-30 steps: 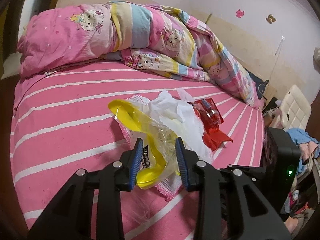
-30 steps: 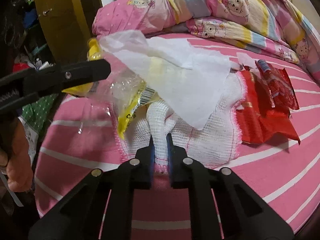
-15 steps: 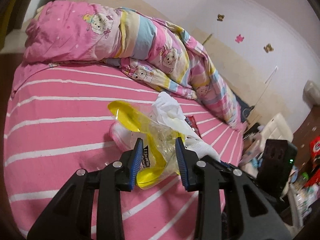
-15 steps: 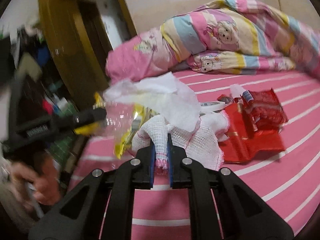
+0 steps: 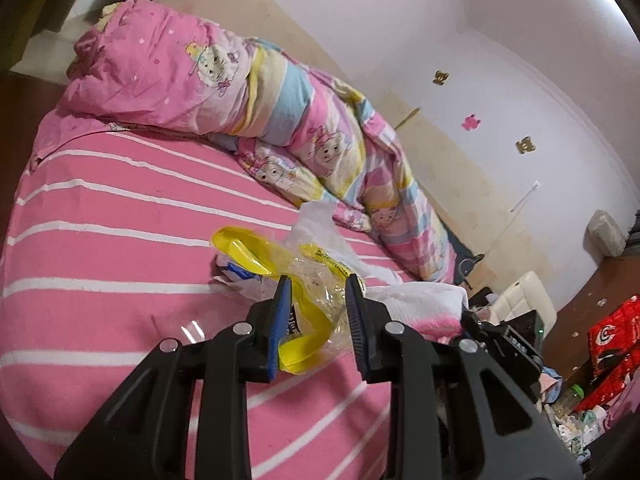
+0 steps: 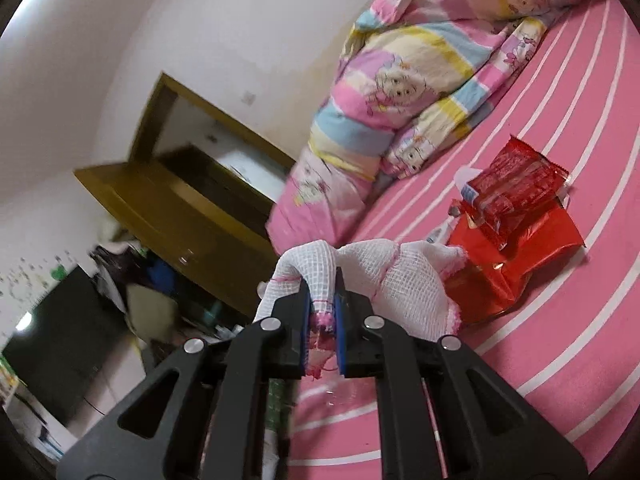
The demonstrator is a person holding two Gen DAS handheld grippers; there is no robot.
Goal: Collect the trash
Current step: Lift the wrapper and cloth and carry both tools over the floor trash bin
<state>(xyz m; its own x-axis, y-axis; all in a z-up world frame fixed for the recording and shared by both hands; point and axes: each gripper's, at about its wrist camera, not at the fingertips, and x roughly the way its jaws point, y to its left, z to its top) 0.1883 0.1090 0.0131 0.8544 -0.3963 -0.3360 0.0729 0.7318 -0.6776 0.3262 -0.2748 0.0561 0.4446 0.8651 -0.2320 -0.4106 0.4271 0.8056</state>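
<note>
While the left gripper (image 5: 316, 312) closes its jaws on a crumpled yellow-and-clear plastic wrapper (image 5: 308, 300), the pads already bear against the crinkled film, so the item counts as held. A white tissue (image 5: 320, 232) rises just behind the wrapper; whether it is caught in the same grip cannot be told. The right gripper (image 6: 322, 308) has its jaws nearly together, pinching the pink-edged hem of a white gauze cloth (image 6: 376, 276), which drapes from the fingers and hangs clear of the bed. Further out on the pink striped bedsheet (image 6: 560, 340), red foil wrappers (image 6: 512, 216) lie in a loose heap, untouched, just beyond the hanging cloth. A folded cartoon-print quilt (image 5: 280, 120) occupies the head of the bed.

Assessment: the step in hand is lifting the gathered litter off the bed with both grippers loaded. No bin is visible in either view. The next move calls for carrying both loads to a container without slackening either grip, the thin film being liable to slip. The red wrappers remain to be collected afterwards.
</note>
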